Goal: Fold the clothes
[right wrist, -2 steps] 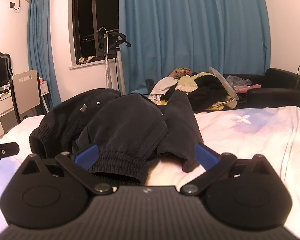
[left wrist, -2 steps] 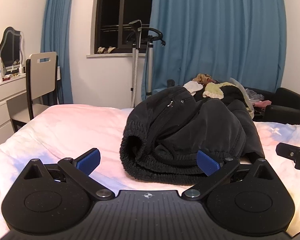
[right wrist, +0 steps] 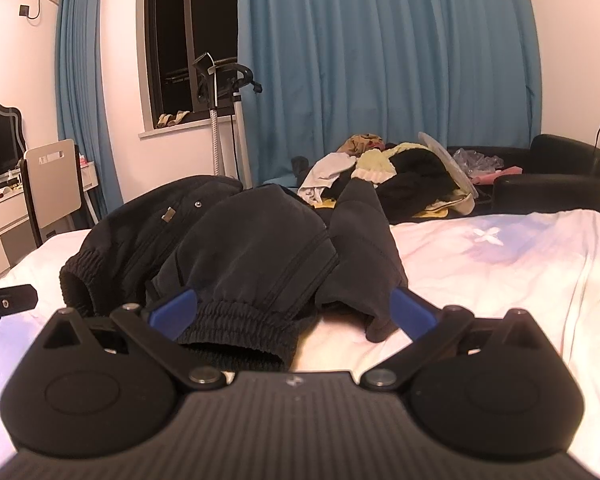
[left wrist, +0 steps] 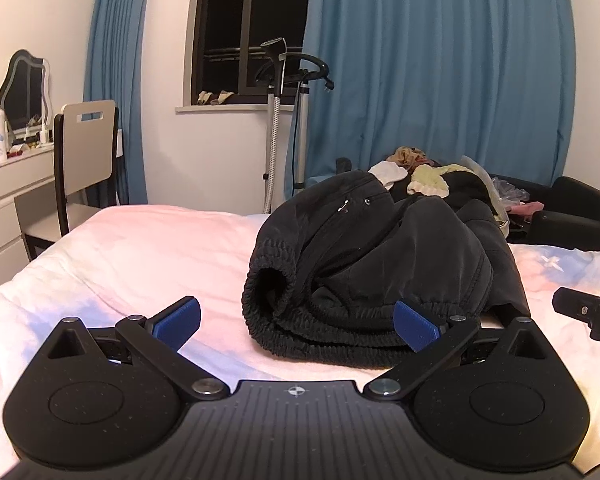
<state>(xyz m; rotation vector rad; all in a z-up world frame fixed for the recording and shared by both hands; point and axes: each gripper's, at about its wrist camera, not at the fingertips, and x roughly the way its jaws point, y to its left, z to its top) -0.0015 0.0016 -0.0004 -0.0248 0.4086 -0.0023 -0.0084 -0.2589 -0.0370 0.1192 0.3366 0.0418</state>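
A black jacket (left wrist: 380,256) with elastic cuffs and hem lies bunched on the pale bed (left wrist: 148,256). It also shows in the right wrist view (right wrist: 240,256), with a loose flap (right wrist: 364,248) trailing right. My left gripper (left wrist: 296,320) is open and empty, just in front of the jacket's elastic hem, its right pad by the hem. My right gripper (right wrist: 292,312) is open and empty, its jaws either side of the near hem and flap. The right gripper's tip shows at the edge of the left wrist view (left wrist: 588,314).
A pile of mixed clothes (right wrist: 396,176) lies beyond the bed by a black armchair (right wrist: 552,176). A garment steamer stand (left wrist: 284,120) is by the window. A chair (left wrist: 84,152) and a white dresser (left wrist: 8,192) stand at the left. Blue curtains hang behind.
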